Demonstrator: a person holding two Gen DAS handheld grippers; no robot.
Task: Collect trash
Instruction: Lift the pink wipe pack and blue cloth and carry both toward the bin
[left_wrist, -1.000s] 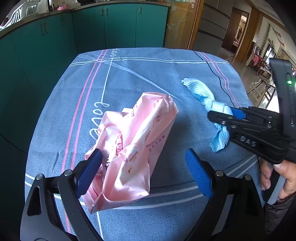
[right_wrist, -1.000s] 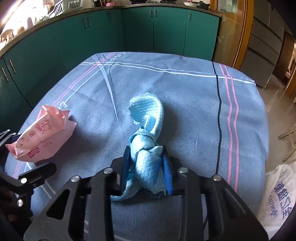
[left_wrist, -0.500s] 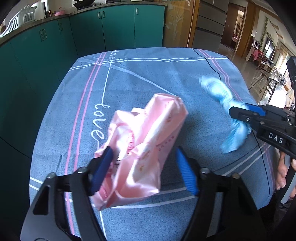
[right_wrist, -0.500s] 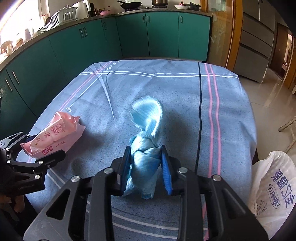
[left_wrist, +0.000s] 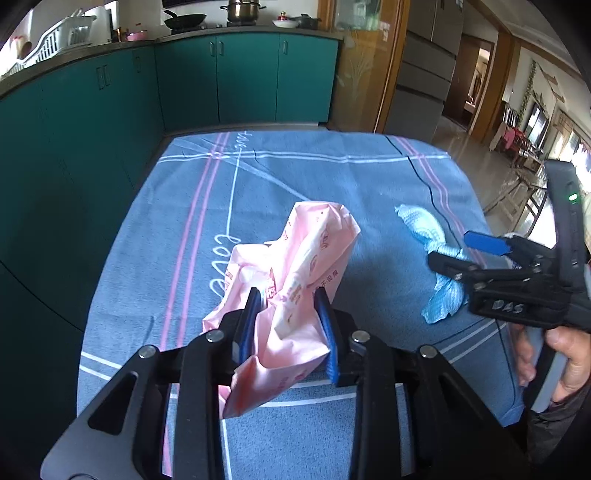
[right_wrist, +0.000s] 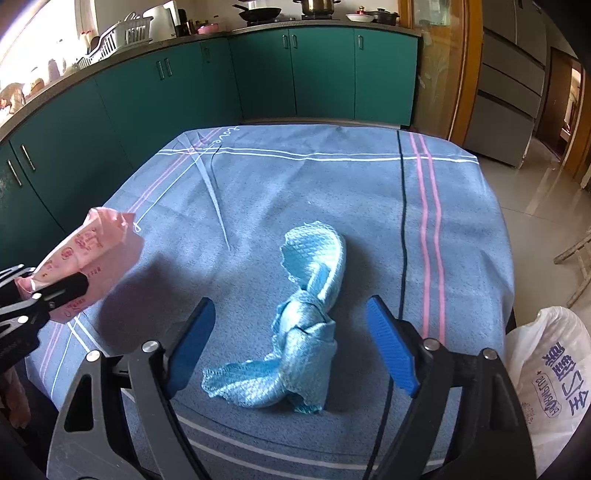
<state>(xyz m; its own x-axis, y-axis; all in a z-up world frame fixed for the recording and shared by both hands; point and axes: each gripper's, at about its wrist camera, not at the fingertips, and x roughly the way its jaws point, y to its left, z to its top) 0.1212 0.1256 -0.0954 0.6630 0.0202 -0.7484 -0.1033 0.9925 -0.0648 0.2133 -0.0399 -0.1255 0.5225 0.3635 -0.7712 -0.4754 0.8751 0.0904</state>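
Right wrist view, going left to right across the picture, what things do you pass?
Left gripper shut on the pink wrapper → blue cloth on the tablecloth, between the open right gripper → white plastic bag.

Your left gripper (left_wrist: 288, 328) is a matte black plastic frame with triangular cut-outs, round silver screw heads along its arms, and ribbed blue rubber pads (left_wrist: 246, 325) lining its fingers. Your right gripper (right_wrist: 291, 352) is built alike, with the same silver screws and blue pads (right_wrist: 392, 350). From the left wrist view, its black body carries handwritten white lettering "DAS" and a small green indicator light. Your bare-skinned right hand (left_wrist: 561, 354) shows beside a grey handle.
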